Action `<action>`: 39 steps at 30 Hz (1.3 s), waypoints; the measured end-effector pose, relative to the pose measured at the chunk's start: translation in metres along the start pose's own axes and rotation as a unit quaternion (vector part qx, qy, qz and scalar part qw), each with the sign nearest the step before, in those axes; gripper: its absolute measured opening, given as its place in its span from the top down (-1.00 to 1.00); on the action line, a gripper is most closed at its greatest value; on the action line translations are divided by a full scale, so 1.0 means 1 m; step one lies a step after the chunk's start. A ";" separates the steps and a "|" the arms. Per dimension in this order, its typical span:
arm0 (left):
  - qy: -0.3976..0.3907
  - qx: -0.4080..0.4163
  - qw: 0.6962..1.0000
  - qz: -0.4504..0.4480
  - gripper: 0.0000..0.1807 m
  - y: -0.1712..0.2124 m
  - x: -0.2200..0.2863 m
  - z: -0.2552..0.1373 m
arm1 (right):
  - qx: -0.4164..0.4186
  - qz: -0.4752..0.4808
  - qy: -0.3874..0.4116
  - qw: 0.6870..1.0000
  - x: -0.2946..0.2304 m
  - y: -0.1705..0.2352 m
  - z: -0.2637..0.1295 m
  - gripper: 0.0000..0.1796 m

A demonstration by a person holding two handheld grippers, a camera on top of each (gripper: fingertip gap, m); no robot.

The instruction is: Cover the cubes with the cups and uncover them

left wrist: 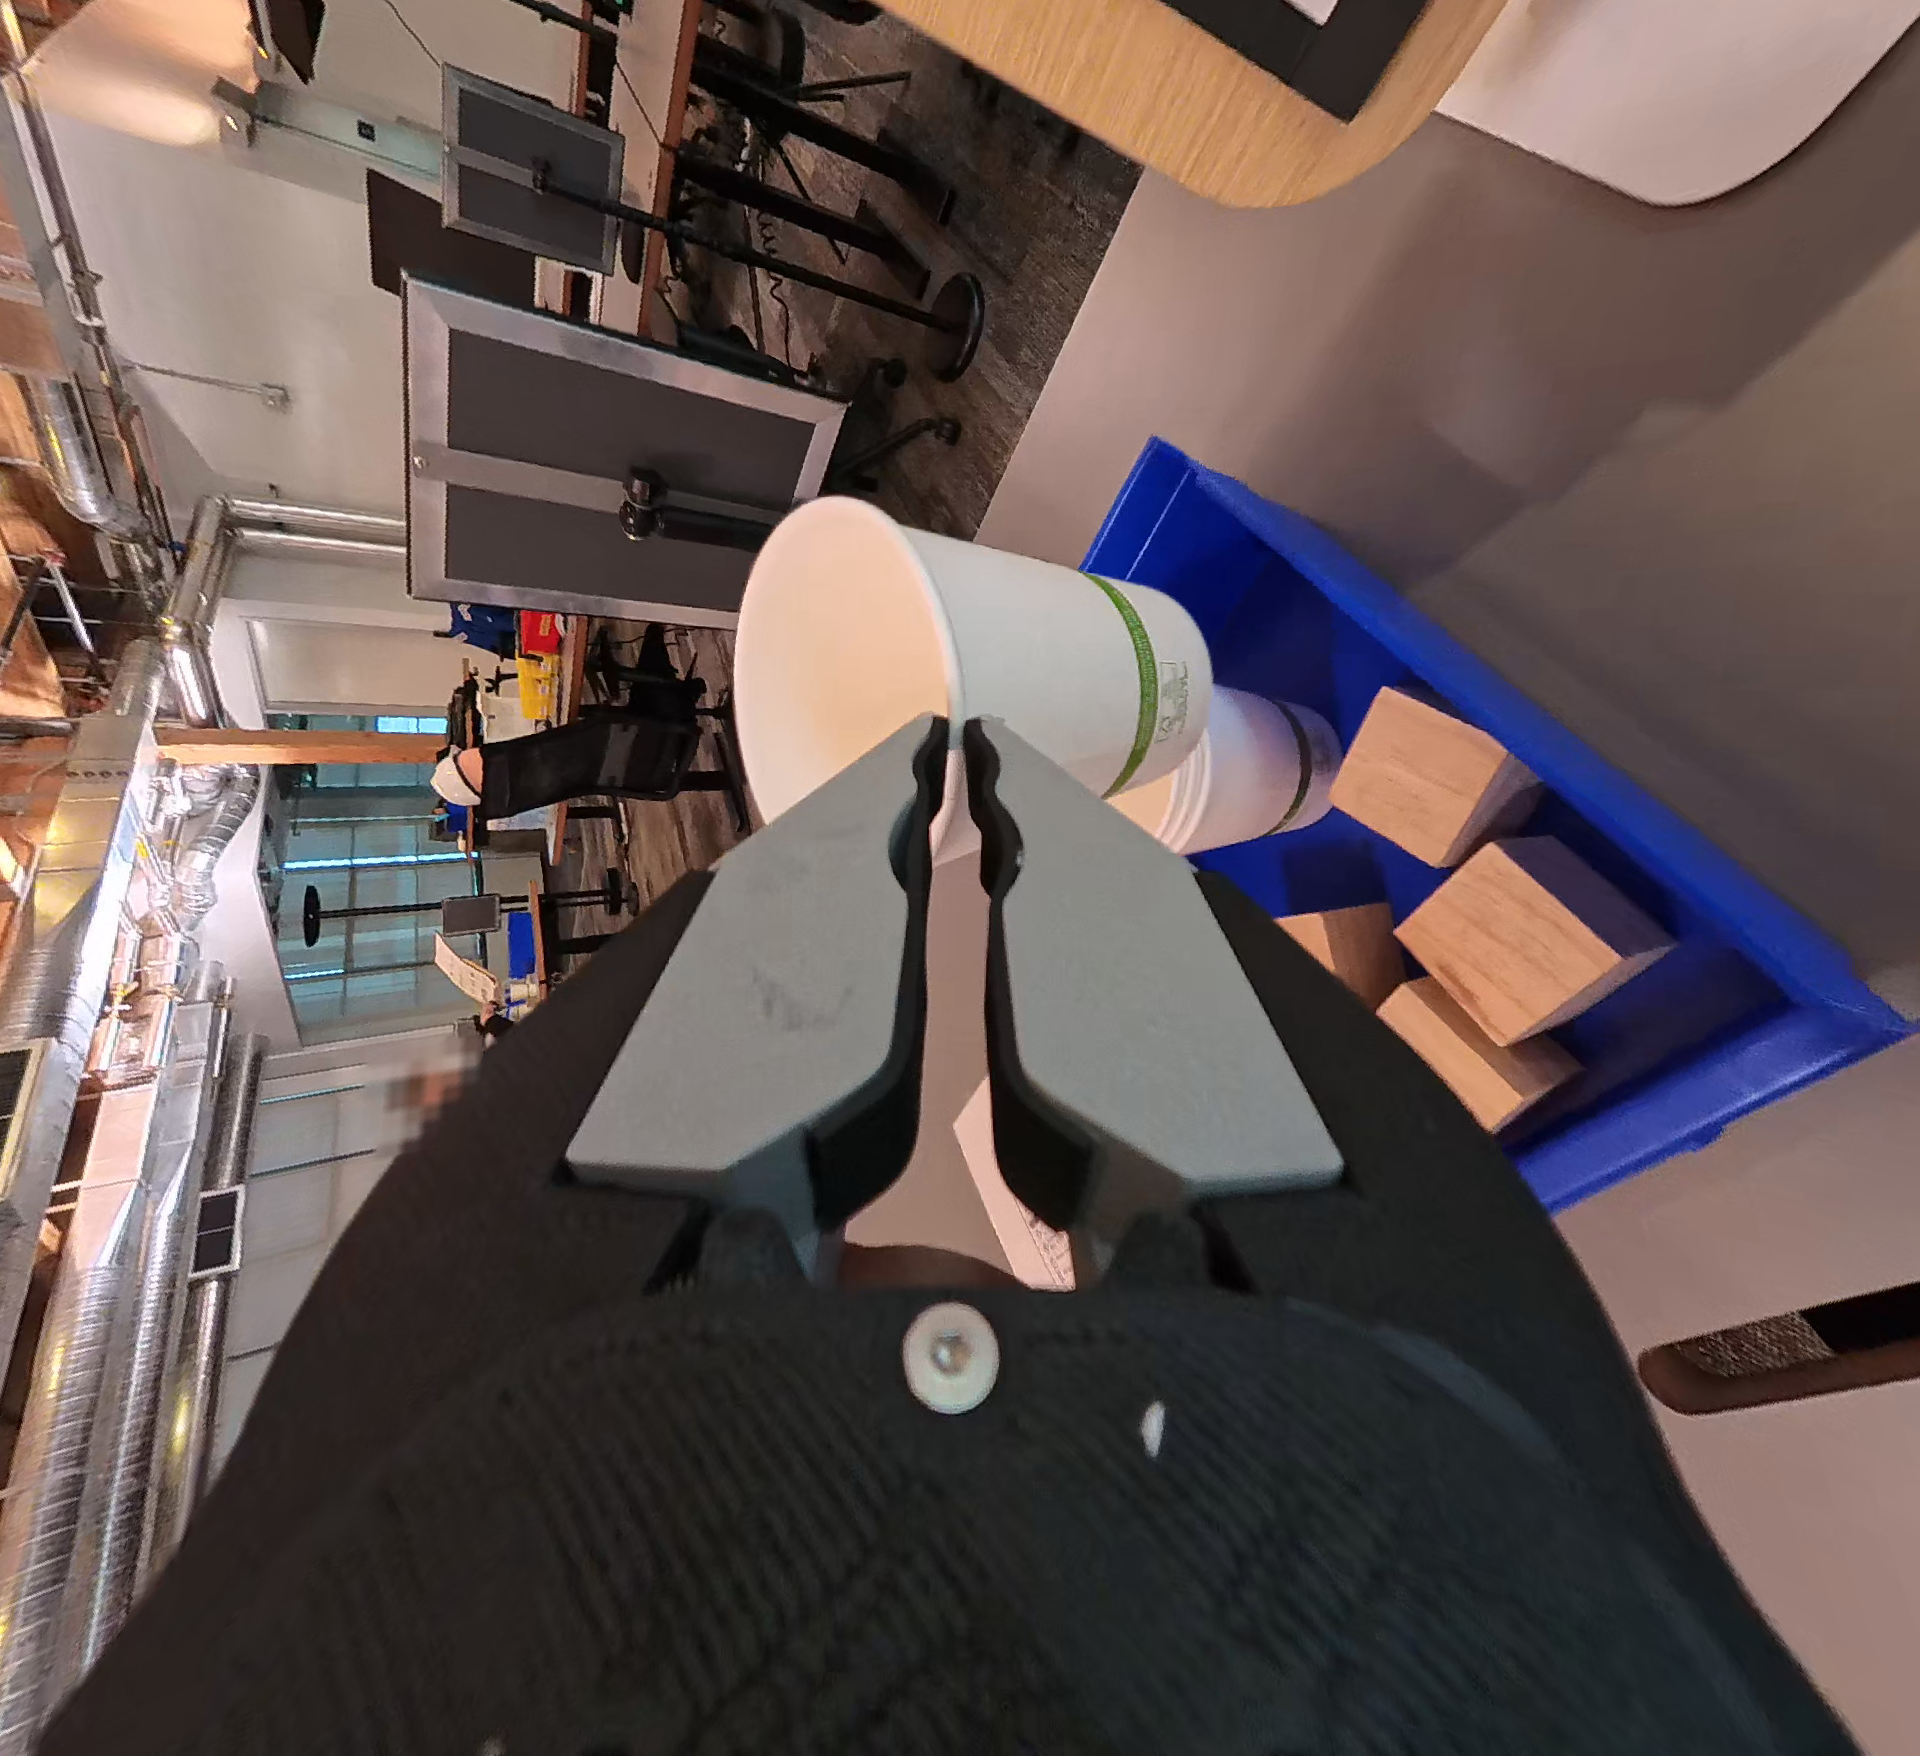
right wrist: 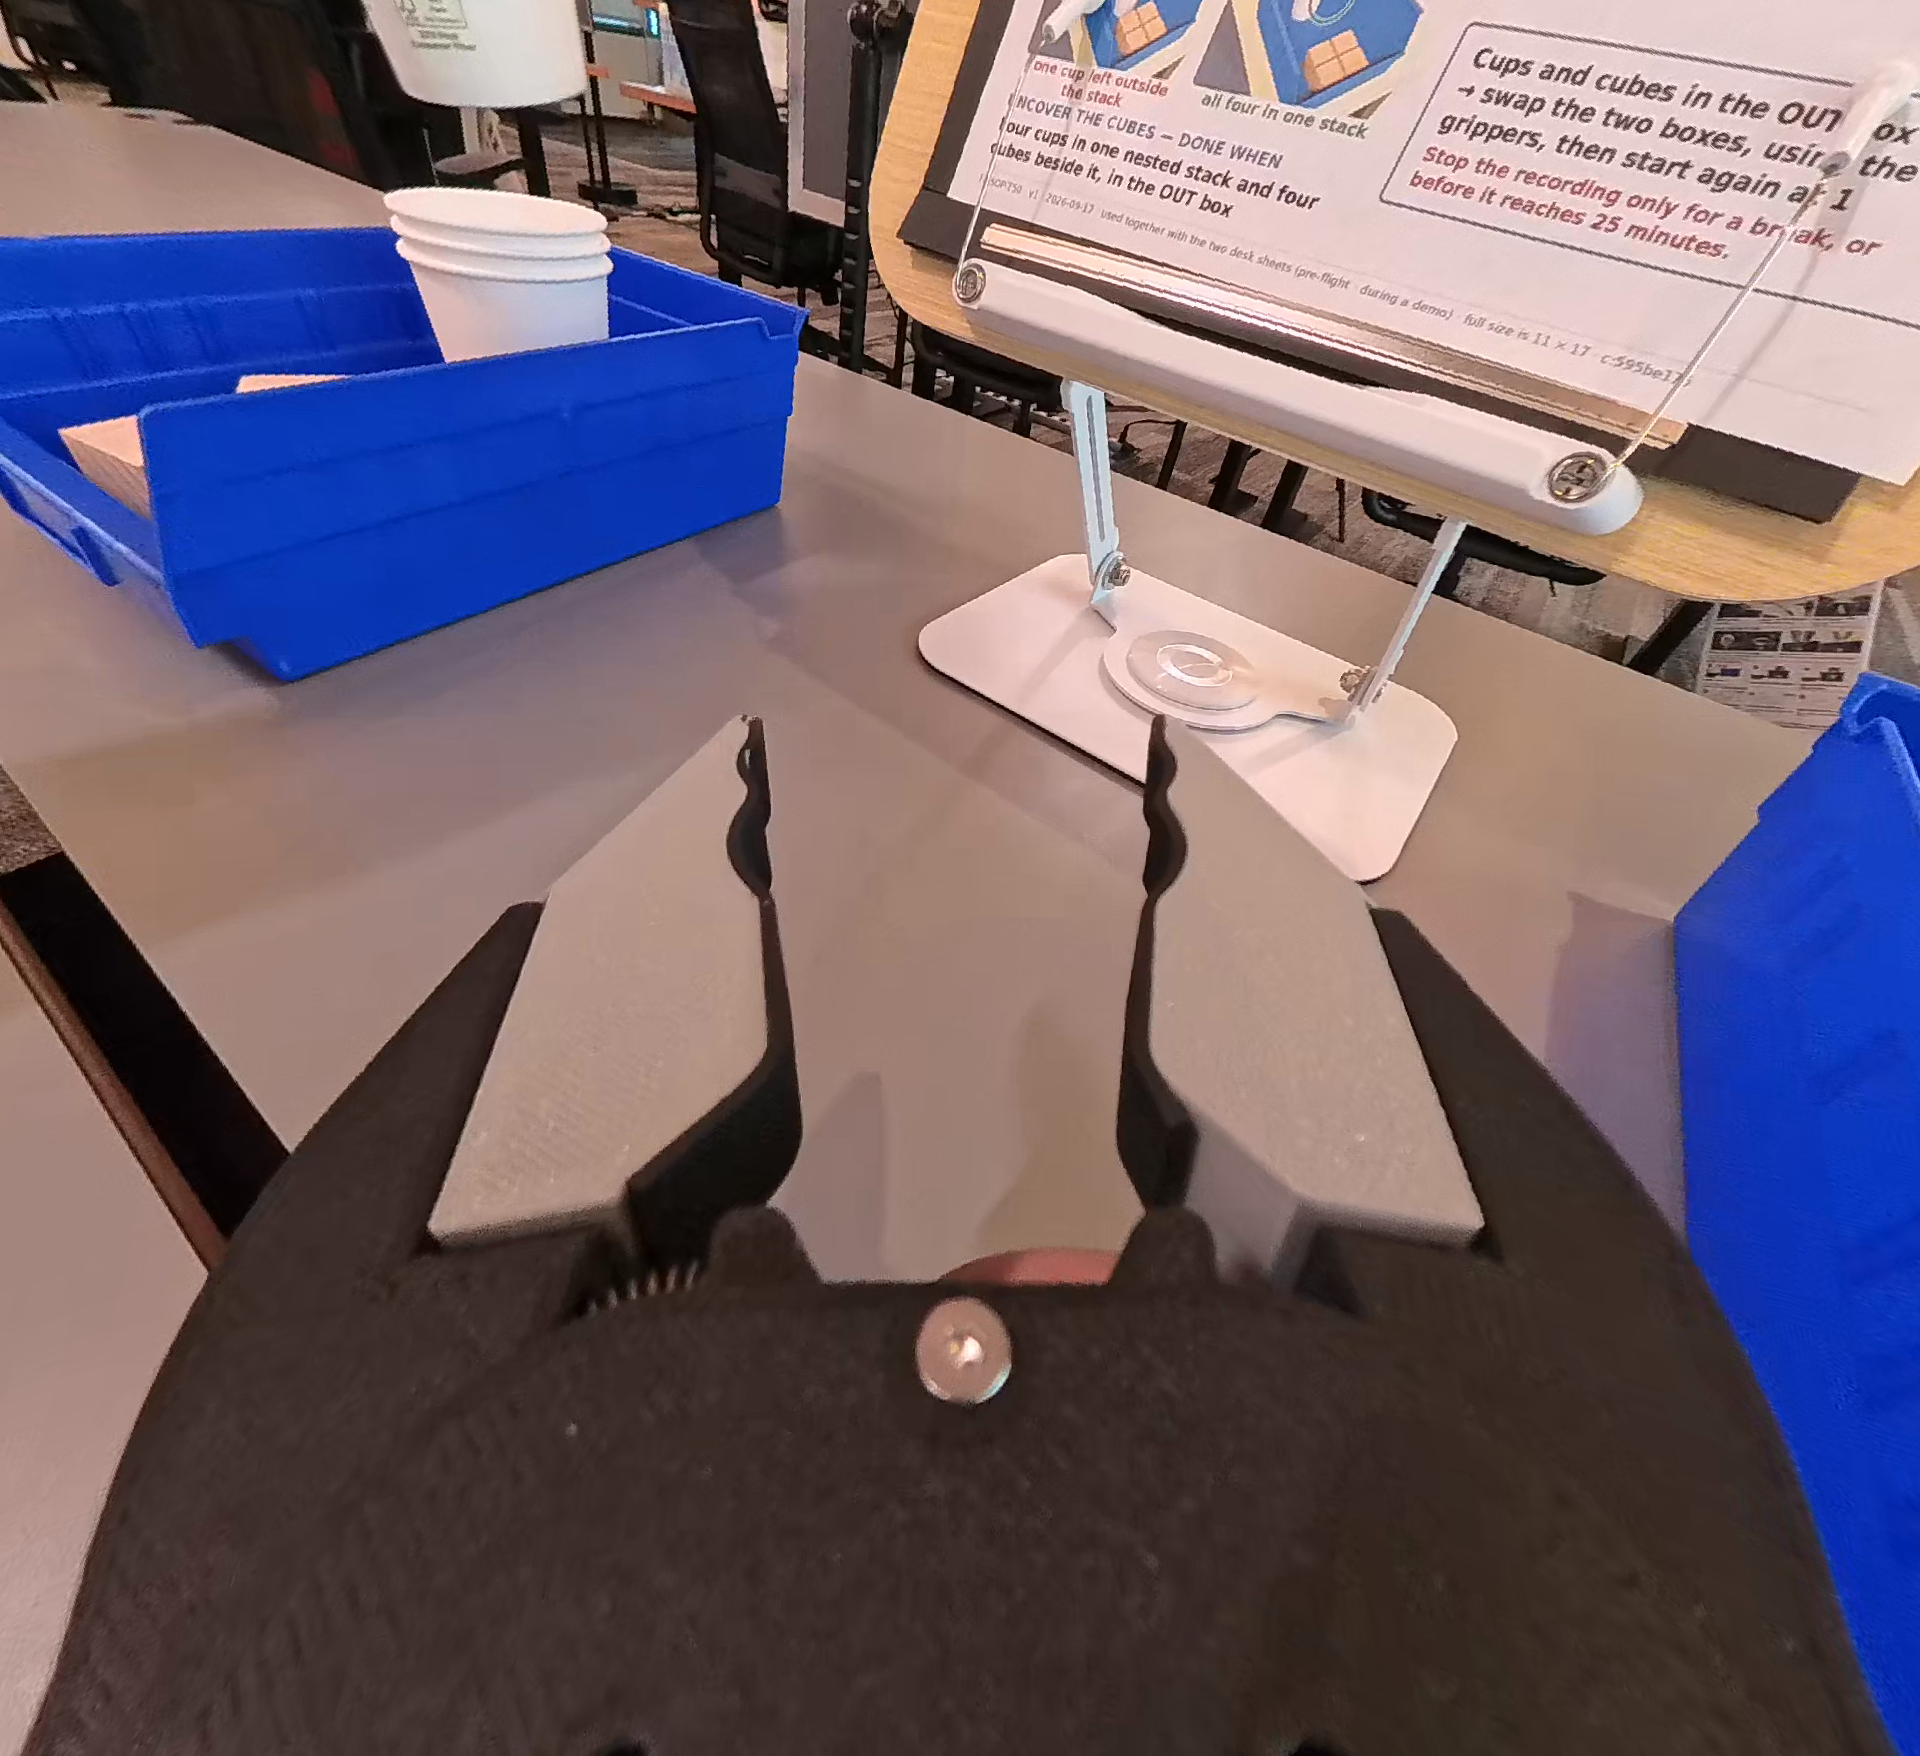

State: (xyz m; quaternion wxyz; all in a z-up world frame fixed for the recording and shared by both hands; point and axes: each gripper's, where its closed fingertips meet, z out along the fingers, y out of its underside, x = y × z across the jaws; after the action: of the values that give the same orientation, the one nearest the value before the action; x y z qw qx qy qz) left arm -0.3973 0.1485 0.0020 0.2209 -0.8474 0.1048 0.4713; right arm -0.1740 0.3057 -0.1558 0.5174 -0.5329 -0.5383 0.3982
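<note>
The left hand-held gripper (left wrist: 956, 735) pinches a white green-banded paper cup (left wrist: 977, 657) by its rim, lifted clear of the cup stack, while the right hand-held gripper (right wrist: 951, 735) gapes empty; next likely lowering it over a wooden cube (left wrist: 1429, 771).

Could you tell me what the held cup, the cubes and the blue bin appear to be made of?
Cup in the left gripper: likely paper, matte white with a rolled rim and a printed green band. Cubes: apparently light wood, with visible grain and an unvarnished look. Blue bin: probably moulded plastic, smooth and slightly glossy, with uniform colour.
</note>
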 end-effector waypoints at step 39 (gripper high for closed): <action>0.046 0.072 0.994 0.065 0.99 -0.064 0.084 -0.025 | -0.001 0.004 0.003 1.000 0.003 0.001 0.000 0.21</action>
State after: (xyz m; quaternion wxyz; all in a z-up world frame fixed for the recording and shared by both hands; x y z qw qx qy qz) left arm -0.3084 0.1957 -0.0400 0.2448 -0.8414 0.2032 0.4368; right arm -0.1733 0.3091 -0.1562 0.5172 -0.5364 -0.5350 0.3982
